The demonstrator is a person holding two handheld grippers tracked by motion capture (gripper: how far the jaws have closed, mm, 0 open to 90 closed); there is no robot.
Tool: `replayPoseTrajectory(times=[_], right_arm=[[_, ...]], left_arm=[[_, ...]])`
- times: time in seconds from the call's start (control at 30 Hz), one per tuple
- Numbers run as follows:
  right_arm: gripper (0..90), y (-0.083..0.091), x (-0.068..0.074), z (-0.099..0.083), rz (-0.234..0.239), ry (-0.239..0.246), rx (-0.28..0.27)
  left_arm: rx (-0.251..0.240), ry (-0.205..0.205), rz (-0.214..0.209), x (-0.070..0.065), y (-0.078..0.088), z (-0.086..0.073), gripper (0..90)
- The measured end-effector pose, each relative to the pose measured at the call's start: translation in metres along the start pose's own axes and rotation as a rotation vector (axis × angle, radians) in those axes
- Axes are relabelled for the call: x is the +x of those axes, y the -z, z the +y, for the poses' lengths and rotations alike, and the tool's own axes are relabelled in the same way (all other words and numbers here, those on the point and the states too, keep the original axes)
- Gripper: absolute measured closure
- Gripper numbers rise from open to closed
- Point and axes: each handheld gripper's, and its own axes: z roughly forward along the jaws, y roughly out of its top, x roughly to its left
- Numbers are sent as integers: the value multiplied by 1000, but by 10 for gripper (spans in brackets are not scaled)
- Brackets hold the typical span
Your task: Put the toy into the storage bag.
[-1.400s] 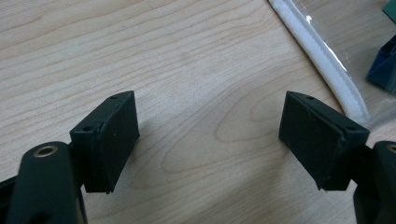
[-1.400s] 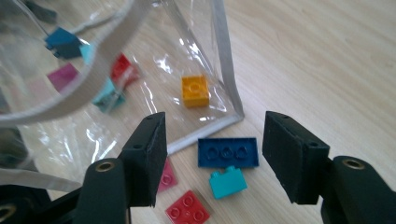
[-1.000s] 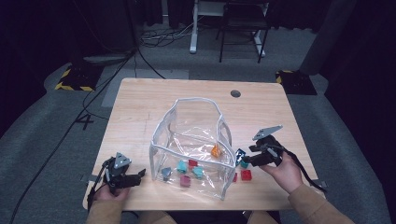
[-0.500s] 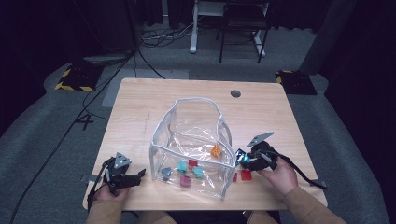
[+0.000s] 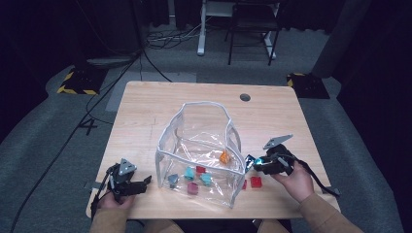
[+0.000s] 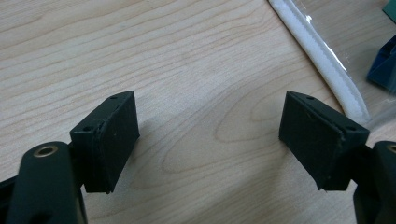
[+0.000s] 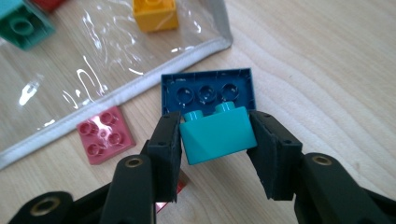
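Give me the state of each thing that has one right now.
Right gripper: shut on teal brick, jaws just been closing.
Teal brick: clamped, studs against dark blue brick.
Dark blue brick: underside facing camera.
Left gripper: open, empty, over table.
Clear bag: open, upright, bricks inside.
Pink plate: flat, outside bag.

In the right gripper view, a two-stud brick (image 7: 218, 135) sits between the jaws of the right gripper (image 7: 215, 140), touching both pads. Just beyond it, touching its studs, lies a larger brick (image 7: 208, 90) turned underside up on the table (image 7: 327, 70). To the gripper's left a flat four-stud plate (image 7: 103, 134) lies on the wood, just beside the pouch's edge (image 7: 107, 100). Farther ahead, inside the pouch (image 5: 201, 155), rests a square brick (image 7: 154, 15). In the left gripper view, the left gripper (image 6: 210, 135) has bare wood between its jaws and the pouch's edge to its right.
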Motion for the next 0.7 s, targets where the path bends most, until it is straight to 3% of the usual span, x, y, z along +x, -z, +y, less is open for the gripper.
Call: replayPoseTrajectory(times=[0.17,0.7], right_arm=[[556,17,-3,1,9,-20,-58],[557,83,8,31,75,3,-266]], left_arm=[[0,0,0,0,0,0,203],[1,-1,0,0,0,0,203]])
